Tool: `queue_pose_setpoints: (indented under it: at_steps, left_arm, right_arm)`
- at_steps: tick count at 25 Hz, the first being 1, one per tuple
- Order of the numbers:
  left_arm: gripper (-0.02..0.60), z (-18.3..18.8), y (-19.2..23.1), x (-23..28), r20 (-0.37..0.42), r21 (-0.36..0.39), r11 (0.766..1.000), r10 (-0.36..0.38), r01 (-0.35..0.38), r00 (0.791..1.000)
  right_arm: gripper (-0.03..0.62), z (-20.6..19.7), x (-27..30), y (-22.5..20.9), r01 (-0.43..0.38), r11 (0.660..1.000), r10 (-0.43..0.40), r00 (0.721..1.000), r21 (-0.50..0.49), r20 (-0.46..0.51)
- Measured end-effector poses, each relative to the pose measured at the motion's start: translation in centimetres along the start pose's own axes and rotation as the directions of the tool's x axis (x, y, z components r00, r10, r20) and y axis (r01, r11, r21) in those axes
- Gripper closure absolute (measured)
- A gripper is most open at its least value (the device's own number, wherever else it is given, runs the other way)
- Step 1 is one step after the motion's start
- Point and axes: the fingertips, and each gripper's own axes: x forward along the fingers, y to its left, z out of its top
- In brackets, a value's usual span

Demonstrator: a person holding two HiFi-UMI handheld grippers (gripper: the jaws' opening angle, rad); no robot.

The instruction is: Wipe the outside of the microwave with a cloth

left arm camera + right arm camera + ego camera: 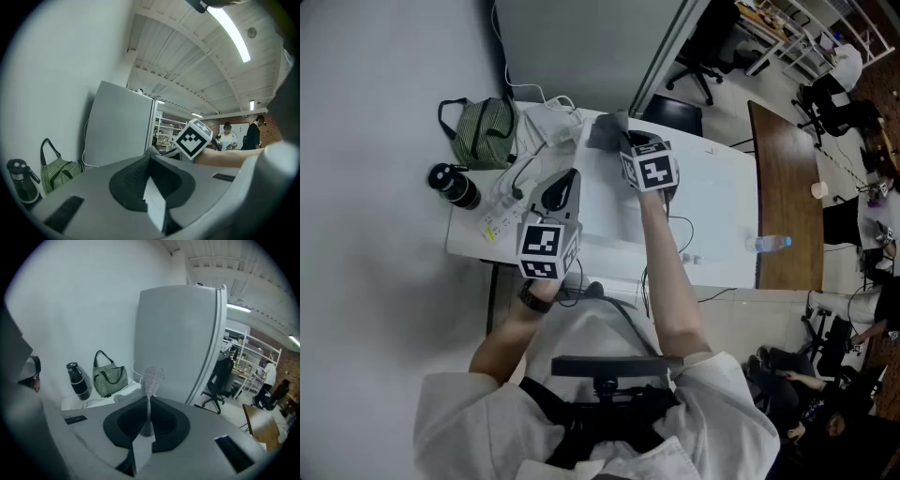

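Nearest me is the white shirt (pixel 469 412) under the head camera. Beyond it I see the microwave (pixel 712 206), its white top facing up, on a table (pixel 469 246) beside a striped bag (pixel 483 131) and a black bottle (pixel 455 186). My right gripper (pixel 621 142) pinches the grey cloth (pixel 606 129) at the microwave's far left corner. My left gripper (pixel 568 180) hangs over the left edge, jaws pressed together with nothing between them.
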Motion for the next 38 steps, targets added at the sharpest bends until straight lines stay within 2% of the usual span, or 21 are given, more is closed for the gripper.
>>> queue_pose_setpoints:
  at_steps: [4, 8, 10, 12, 14, 16, 18, 21, 26, 29, 31, 34, 35, 37, 38]
  left_arm:
    - [0.557, -0.1, 0.0, 0.3, 0.0, -0.018, 1.0, -0.001, 0.001, 1.0]
    - [0.557, -0.5, -0.1, 1.0, -0.009, -0.019, 1.0, -0.001, 0.001, 1.0]
    - [0.557, -0.9, -1.0, 1.3, -0.02, -0.015, 1.0, -0.019, 0.019, 1.0]
    - [0.557, -0.9, -1.8, 1.7, -0.029, 0.003, 0.999, -0.038, 0.038, 0.999]
    - [0.557, -0.8, -2.5, 2.1, -0.036, 0.022, 0.998, -0.055, 0.055, 0.998]
    - [0.557, -0.9, -3.3, 2.6, -0.043, 0.038, 0.997, -0.071, 0.073, 0.997]
    - [0.557, -1.1, -3.9, 2.8, -0.049, 0.045, 0.995, -0.086, 0.089, 0.995]
    - [0.557, -1.5, -4.5, 3.0, -0.054, 0.049, 0.993, -0.101, 0.104, 0.993]
    - [0.557, -1.8, -4.1, 2.4, -0.063, 0.048, 0.995, -0.085, 0.088, 0.994]
    - [0.557, -2.1, -2.7, 1.4, -0.07, 0.053, 0.997, -0.059, 0.062, 0.996]
    - [0.557, -2.4, -1.3, 0.9, -0.07, 0.044, 0.998, -0.035, 0.038, 0.997]
    - [0.557, -2.6, 0.0, 0.3, -0.068, 0.009, 1.0, -0.005, 0.006, 0.998]
    - [0.557, -2.6, 0.5, 0.0, -0.069, 0.007, 1.0, 0.008, -0.008, 0.998]
    - [0.557, -2.8, 1.7, -0.8, -0.079, 0.016, 0.999, 0.042, -0.04, 0.996]
    - [0.557, -2.9, 2.3, -1.1, -0.086, 0.021, 0.998, 0.06, -0.059, 0.994]
  right_arm:
    - [0.554, -3.8, -3.7, -5.8, 0.078, 0.995, -0.078, 0.997, 0.058, 0.001]
    - [0.554, -8.8, -8.5, -13.7, 0.233, 0.967, -0.231, 0.972, 0.1, -0.033]
    - [0.554, -12.6, -12.7, -18.8, 0.351, 0.925, -0.343, 0.936, 0.144, -0.073]
    - [0.554, -16.1, -17.2, -23.3, 0.472, 0.868, -0.457, 0.881, 0.153, -0.124]
    - [0.554, -18.6, -20.9, -26.2, 0.549, 0.82, -0.528, 0.835, 0.161, -0.155]
    - [0.554, -19.9, -23.0, -27.5, 0.582, 0.795, -0.559, 0.812, 0.173, -0.166]
    - [0.554, -20.1, -23.5, -27.3, 0.579, 0.796, -0.557, 0.814, 0.177, -0.162]
    - [0.554, -18.8, -21.2, -24.3, 0.518, 0.84, -0.501, 0.855, 0.162, -0.138]
    - [0.554, -14.7, -14.2, -14.8, 0.323, 0.94, -0.314, 0.945, 0.113, -0.09]
    - [0.554, -11.1, -10.6, -6.9, 0.159, 0.979, -0.158, 0.987, 0.127, -0.018]
    - [0.554, -8.2, -8.5, -0.9, 0.02, 0.992, -0.027, 0.998, 0.125, 0.052]
    - [0.556, -4.4, -6.6, 7.0, -0.189, 0.974, 0.173, 0.976, 0.122, 0.133]
    - [0.556, -3.2, -6.2, 9.5, -0.27, 0.952, 0.245, 0.955, 0.142, 0.167]
    - [0.556, -0.9, -5.9, 14.0, -0.435, 0.878, 0.383, 0.889, 0.201, 0.251]
    - [0.556, -0.3, -5.8, 15.4, -0.486, 0.847, 0.423, 0.862, 0.215, 0.279]
